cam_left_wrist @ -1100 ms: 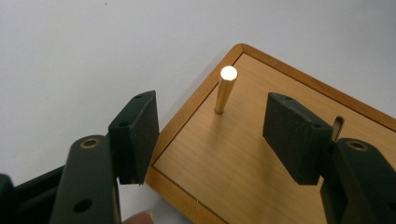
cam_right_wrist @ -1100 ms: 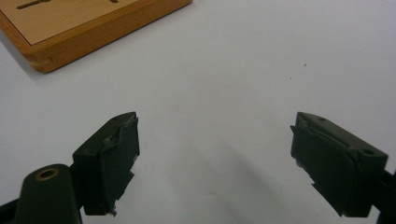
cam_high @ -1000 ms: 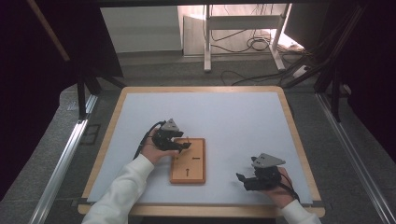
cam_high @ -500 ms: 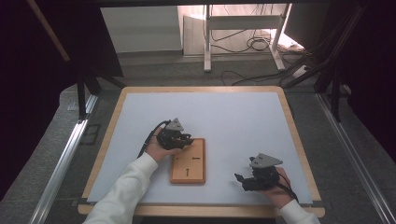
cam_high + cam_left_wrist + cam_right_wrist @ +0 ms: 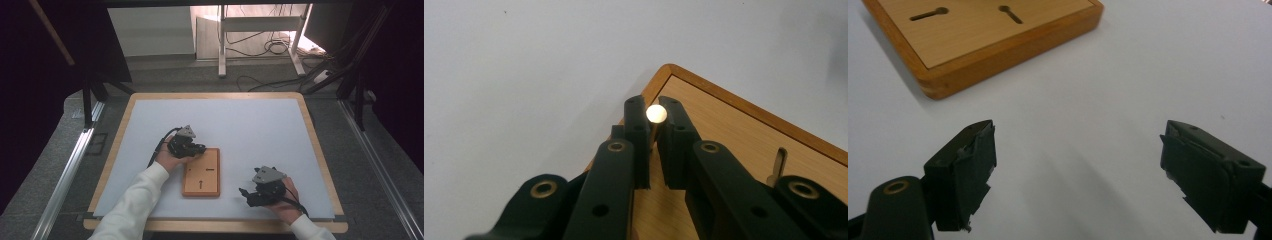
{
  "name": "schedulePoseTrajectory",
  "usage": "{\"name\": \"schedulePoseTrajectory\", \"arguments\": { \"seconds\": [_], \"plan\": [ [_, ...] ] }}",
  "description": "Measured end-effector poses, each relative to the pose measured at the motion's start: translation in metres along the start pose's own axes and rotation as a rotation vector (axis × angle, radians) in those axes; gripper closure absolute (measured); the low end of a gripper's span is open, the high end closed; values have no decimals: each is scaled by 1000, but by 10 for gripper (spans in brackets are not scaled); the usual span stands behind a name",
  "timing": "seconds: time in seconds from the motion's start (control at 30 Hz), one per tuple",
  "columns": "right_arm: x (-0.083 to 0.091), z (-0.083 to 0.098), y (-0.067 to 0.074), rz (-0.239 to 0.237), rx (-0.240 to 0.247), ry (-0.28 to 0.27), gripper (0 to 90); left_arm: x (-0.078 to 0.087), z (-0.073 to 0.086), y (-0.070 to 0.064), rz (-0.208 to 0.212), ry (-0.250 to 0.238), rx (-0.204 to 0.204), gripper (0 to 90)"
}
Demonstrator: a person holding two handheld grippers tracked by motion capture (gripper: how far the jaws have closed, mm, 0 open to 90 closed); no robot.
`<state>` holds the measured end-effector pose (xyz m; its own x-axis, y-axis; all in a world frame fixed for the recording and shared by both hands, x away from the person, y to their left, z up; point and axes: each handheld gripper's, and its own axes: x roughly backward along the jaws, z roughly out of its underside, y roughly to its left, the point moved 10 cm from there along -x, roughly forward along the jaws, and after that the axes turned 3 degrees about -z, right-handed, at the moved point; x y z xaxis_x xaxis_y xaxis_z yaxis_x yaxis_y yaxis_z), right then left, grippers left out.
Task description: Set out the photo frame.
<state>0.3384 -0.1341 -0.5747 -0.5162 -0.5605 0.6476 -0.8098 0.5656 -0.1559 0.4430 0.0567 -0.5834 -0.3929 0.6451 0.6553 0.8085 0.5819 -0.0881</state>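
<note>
Brass-coloured, a small pin [image 5: 656, 114] stands between the jaws of my left gripper [image 5: 651, 117], at the near-left corner of the wooden board [image 5: 734, 135]. These jaws have just been closing and now I see them pressed on the pin from both sides. Its long axis runs down toward the board, its round top facing my camera. My right gripper [image 5: 1078, 165] is wide open and empty, well apart on the white table [image 5: 260, 125], so the left hand is the nearer one.

board [image 5: 202, 172]: lay on the table [image 5: 260, 125], toward its near edge
peg [image 5: 656, 114]: stood at the board's far-left corner
</note>
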Motion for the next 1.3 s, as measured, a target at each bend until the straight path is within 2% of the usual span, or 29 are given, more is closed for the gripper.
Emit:
{"name": "schedulePoseTrajectory", "arguments": {
  "seconds": [0.27,0.3,0.33,0.5,0.7,0.73,0.97,1.13,1.3],
  "plan": [
    [-12,-23,28,-27,92,-13,121,0,0,1,26,18,18,836],
    [-12,-23,28,-27,92,-13,121,0,0,1,26,18,18,836],
    [-16,-26,35,-37,111,-10,117,0,0,1,32,22,22,835],
    [-28,-34,48,-55,148,-2,99,0,-1,3,48,34,46,834],
    [-40,-41,63,-58,198,11,76,0,-2,4,74,44,69,834],
    [-44,-43,68,-59,219,15,72,0,-2,5,84,48,74,833],
    [-60,-46,74,-34,262,41,65,-1,-3,6,101,55,88,830],
    [-71,-46,77,4,299,71,69,-1,-3,6,102,60,91,829],
    [-71,-51,75,47,324,47,95,-1,-3,7,99,50,97,834]
  ]
}}
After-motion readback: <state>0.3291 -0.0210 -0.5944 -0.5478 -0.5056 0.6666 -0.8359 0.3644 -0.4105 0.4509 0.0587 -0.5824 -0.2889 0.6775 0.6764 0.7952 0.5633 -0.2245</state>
